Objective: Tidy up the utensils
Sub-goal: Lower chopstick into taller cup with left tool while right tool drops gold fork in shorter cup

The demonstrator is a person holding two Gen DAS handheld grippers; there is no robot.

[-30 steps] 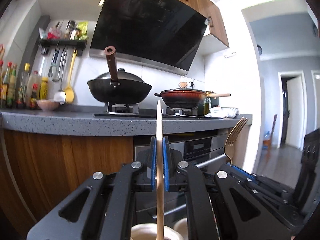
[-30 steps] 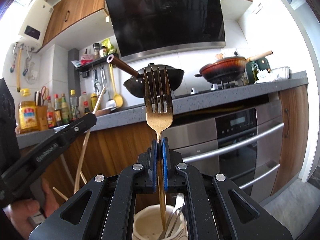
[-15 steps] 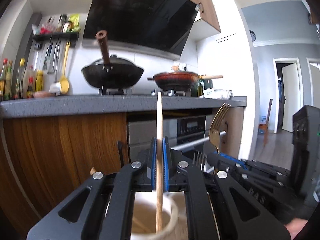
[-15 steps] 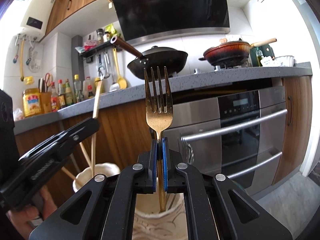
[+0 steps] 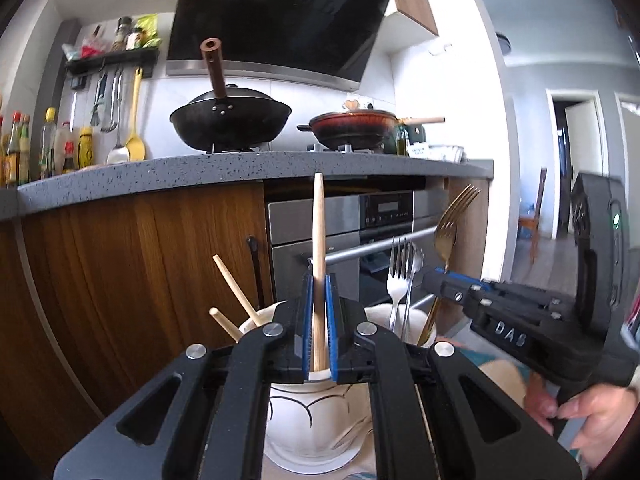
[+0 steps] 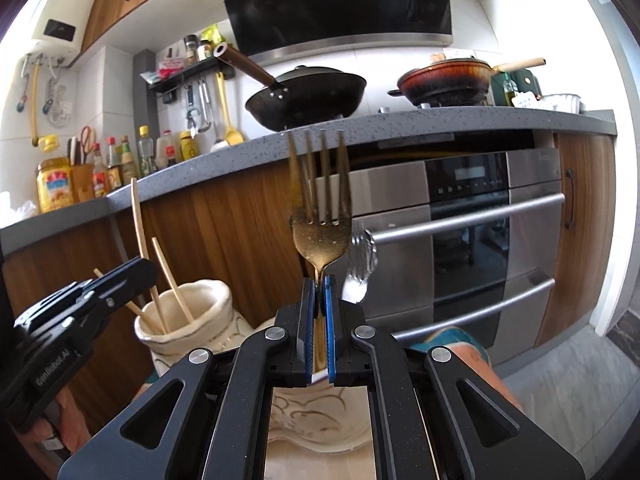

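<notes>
Wooden chopsticks (image 5: 319,240) three, gold fork (image 6: 320,216) one, cream jars (image 6: 188,312) two

A home kitchen: a black wok (image 5: 230,125) and a red pan (image 5: 354,129) sit on the hob under a dark slanted extractor hood (image 6: 336,0), on a speckled grey counter (image 5: 240,168). Sauce bottles (image 6: 120,160) and hanging ladles line the tiled wall (a built-in oven (image 6: 492,216) sits below), with wood-fronted cabinets (image 5: 140,260).

Both tongs clamped tight, pointing approx level: left tongs (image 5: 319,320), right tongs (image 6: 319,320); right hand (image 5: 580,408) prob. gripping handle.
</notes>
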